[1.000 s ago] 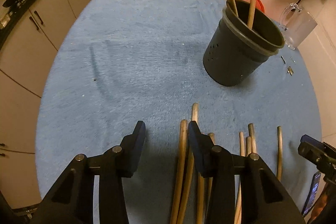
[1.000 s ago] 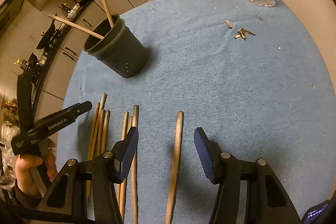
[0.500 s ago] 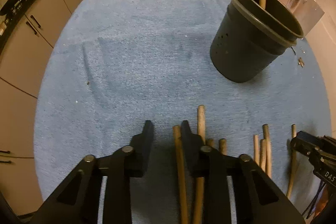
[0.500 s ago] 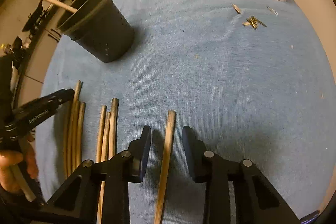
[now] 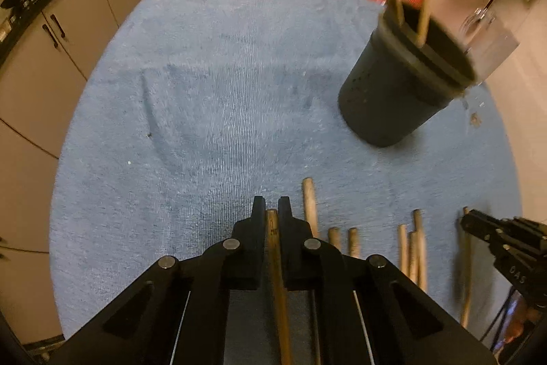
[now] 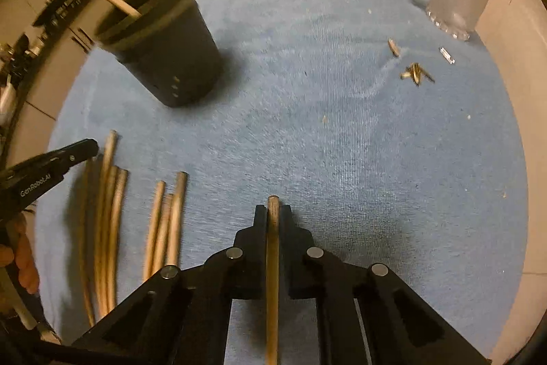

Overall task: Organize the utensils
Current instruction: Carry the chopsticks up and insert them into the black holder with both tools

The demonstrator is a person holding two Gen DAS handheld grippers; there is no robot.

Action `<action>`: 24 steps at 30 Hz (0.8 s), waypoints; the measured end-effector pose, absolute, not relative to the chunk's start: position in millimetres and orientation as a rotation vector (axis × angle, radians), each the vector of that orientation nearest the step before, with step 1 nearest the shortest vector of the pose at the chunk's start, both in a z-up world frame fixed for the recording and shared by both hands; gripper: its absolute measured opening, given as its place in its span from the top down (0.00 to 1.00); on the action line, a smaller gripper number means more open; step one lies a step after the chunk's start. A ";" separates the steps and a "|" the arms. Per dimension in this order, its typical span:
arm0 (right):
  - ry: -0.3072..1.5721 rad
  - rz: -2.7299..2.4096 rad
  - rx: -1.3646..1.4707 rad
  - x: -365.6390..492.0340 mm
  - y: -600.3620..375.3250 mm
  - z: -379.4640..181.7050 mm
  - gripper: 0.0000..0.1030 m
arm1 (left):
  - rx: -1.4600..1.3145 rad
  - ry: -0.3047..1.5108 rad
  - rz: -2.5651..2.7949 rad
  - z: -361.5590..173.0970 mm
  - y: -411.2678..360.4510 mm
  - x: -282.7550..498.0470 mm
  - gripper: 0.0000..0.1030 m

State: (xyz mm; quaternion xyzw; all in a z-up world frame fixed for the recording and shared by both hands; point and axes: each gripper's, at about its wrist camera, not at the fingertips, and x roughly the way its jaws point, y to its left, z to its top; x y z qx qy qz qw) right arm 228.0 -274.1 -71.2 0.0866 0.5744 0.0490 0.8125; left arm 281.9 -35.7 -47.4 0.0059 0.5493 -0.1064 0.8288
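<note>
1. Left gripper [image 5: 271, 211] is clamping one wooden chopstick [image 5: 277, 265] between its jaws; the stick's tip is showing just behind the jaw tips and the rest is running back under the gripper body.
2. Right gripper [image 6: 272, 211] is doing the same w/ another chopstick [image 6: 272, 262], jaws pressed together on it, tip poking a bit past the jaw tips.
3. Both sticks are looking still low over the blue cloth [image 5: 205, 91], so I am judging the lift is not yet begun.
4. Dark holder cup [image 6: 164, 50] is standing well ahead of both jaws, to the right for the left one and to the left for the right one, w/ two sticks already leaning inside.
5. Loose sticks [image 6: 164, 221] are lying just beside the jaws, betw. the two grippers.
6. Risks, as I am judging:
   - grip is sitting near one end, so the long free part is maybe swinging or slipping when lifted;
   - a neighbour stick close to the left jaws is maybe getting dragged;
   - both grippers going to the cup at once are maybe colliding, or tipping it by hitting the leaning sticks.
</note>
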 end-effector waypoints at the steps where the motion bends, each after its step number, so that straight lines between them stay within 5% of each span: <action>1: 1.206 0.115 0.188 224.6 -275.4 -66.1 0.93 | 0.003 1.153 -0.231 -42.9 -32.9 280.4 0.94; 24: 0.667 0.263 0.174 144.2 -271.0 110.6 0.93 | -0.103 0.649 -0.334 110.3 -20.8 218.2 0.94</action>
